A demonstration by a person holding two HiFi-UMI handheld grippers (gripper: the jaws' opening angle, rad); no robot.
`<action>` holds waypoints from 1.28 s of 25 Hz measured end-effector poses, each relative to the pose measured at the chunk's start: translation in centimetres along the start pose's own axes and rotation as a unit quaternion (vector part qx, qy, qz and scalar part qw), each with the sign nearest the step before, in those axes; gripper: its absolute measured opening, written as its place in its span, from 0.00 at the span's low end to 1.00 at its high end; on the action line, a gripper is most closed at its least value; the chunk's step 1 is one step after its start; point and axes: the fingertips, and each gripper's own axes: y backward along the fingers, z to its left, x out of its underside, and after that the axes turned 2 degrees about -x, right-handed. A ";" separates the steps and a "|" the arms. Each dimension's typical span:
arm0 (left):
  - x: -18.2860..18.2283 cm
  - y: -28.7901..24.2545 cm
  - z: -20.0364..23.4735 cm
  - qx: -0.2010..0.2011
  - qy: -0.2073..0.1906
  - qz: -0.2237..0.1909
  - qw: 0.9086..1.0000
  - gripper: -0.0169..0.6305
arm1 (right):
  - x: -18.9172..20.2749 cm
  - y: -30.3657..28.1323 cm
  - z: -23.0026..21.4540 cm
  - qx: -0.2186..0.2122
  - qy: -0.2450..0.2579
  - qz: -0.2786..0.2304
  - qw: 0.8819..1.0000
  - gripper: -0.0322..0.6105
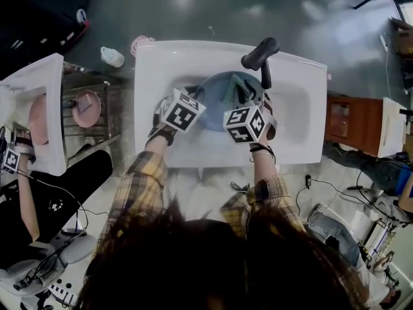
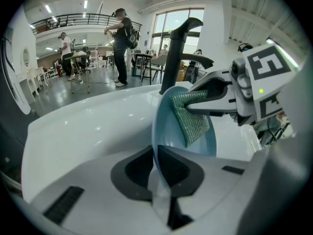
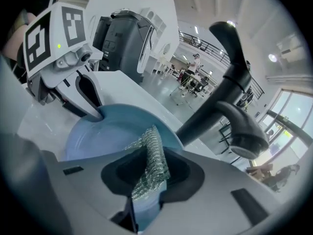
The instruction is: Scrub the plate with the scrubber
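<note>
Blue plate (image 1: 216, 86) tilted up on edge inside white sink (image 1: 297, 134), just beside black tap (image 1: 259, 53); clamped at its rim by left gripper (image 2: 157, 156), fingers (image 2: 133, 173) nearly together on the thin edge; green mesh scrubber (image 3: 149, 163) pinched in right gripper (image 3: 146, 177), fingers (image 3: 181, 173) tight on it; laid against the plate's face, near the upper rim; both grippers side by side, close together, above the sink.

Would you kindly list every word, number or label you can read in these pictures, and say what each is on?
No readable text anywhere.
left marker cube and right marker cube: black-and-white square patterns only, no letters.
white bottle: any label is too small to read.
plate and scrubber: no print shows.
</note>
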 end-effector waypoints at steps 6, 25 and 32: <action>0.3 -0.2 0.2 -0.003 0.004 0.002 1.000 0.07 | -2.3 -0.7 3.5 -0.034 0.012 -0.019 0.999 0.21; 0.3 -0.5 0.5 -0.006 0.010 0.004 1.000 0.07 | -0.6 -1.3 9.1 -0.124 0.007 -0.016 0.992 0.21; 0.5 -0.6 0.5 -0.009 0.007 0.006 1.000 0.07 | 1.9 -0.8 9.0 -0.134 0.005 0.003 0.991 0.21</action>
